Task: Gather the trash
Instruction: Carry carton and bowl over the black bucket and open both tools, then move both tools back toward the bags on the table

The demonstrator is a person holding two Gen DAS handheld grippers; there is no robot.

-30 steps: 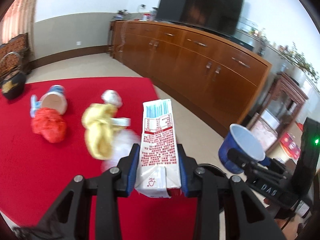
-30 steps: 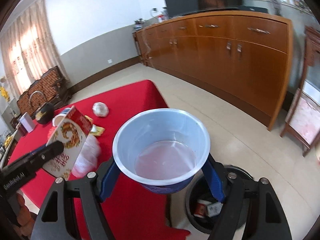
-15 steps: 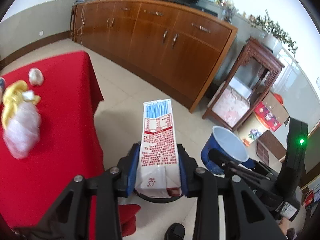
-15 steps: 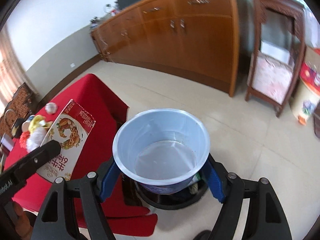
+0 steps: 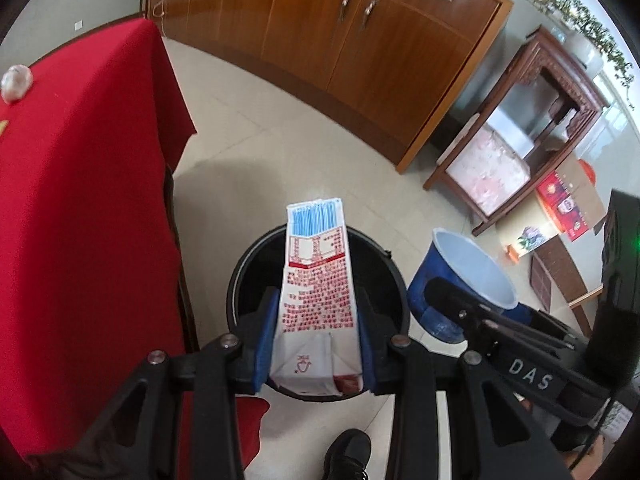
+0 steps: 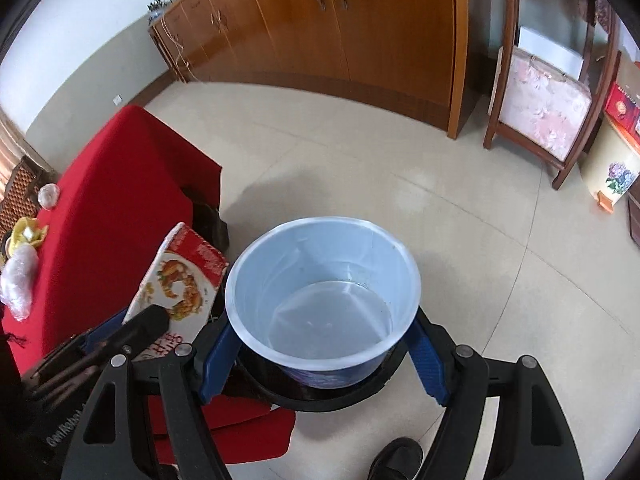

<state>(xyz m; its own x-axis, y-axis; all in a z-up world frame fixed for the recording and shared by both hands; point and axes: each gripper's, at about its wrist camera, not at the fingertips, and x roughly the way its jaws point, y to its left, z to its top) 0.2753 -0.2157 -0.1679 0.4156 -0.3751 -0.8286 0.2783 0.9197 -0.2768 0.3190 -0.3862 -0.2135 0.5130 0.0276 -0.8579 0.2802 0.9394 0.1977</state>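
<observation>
My left gripper (image 5: 316,332) is shut on a white carton (image 5: 316,280) with red print and a blue barcode end. The carton hangs over the mouth of a black round bin (image 5: 248,264) on the floor. My right gripper (image 6: 320,356) is shut on an empty blue cup (image 6: 324,300) with a pale inside, held upright above the bin's rim (image 6: 360,394). The cup (image 5: 468,280) sits just right of the carton; the carton (image 6: 180,280) shows left of the cup. A crumpled white ball (image 6: 49,195), a yellow wrapper (image 6: 28,232) and a clear bag (image 6: 18,280) lie on the red table (image 6: 120,200).
The red-clothed table (image 5: 80,200) stands close on the left of the bin. A long wooden cabinet (image 5: 360,40) runs along the far wall, with a carved wooden stand (image 5: 520,140) and boxes to its right. A person's black shoe (image 5: 348,456) is at the bottom edge.
Both grippers swung off the red table to the right and sank, tilting down, until carton and cup hang over the black bin. Both grips are unchanged.
</observation>
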